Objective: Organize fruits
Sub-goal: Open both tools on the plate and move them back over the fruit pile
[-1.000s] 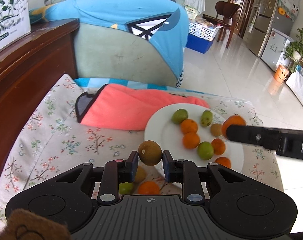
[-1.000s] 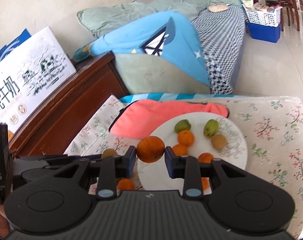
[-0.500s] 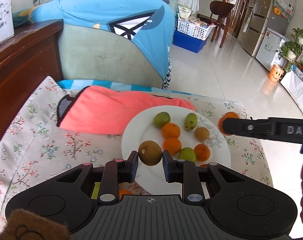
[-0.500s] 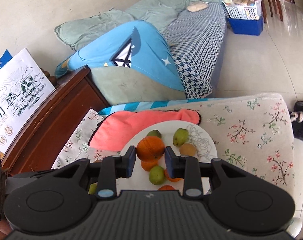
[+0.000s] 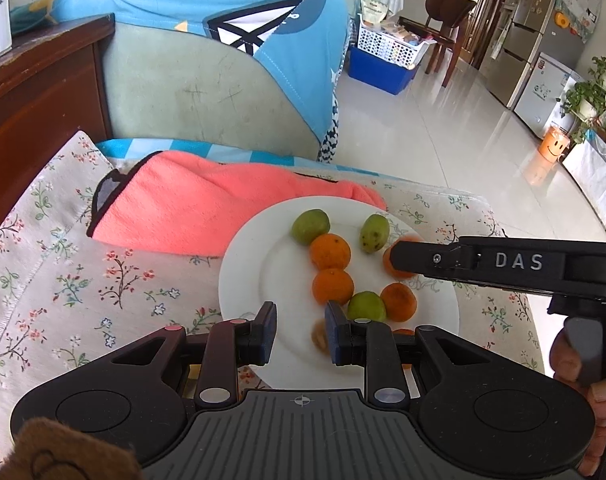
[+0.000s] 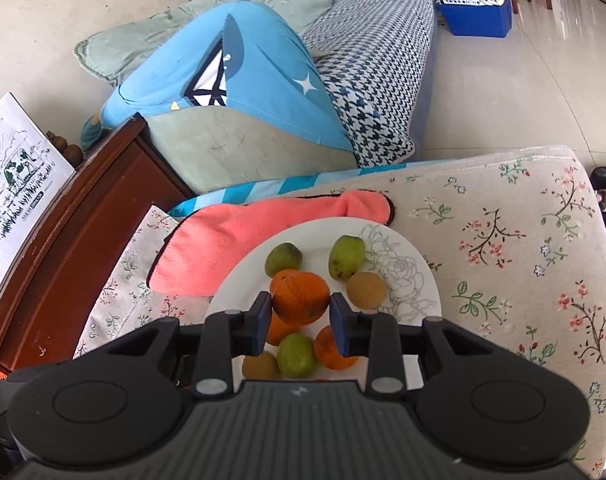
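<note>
Flowered cushion (image 6: pixel 523 264) fills lower frame. White plate (image 5: pixel 247 264) at centre holds oranges and green fruit. Left gripper (image 5: pixel 299 334) open, empty; blurred brown fruit (image 5: pixel 320 338) beneath. Right gripper (image 6: pixel 299 322) opening, orange (image 6: pixel 301 298) between jaws, above plate.

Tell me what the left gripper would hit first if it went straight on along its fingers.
Probably the white plate: the left gripper, nothing between its fingers, aims at bare plate just left of an orange fruit. Depth is uncertain; a blurred brown fruit sits close by.
</note>
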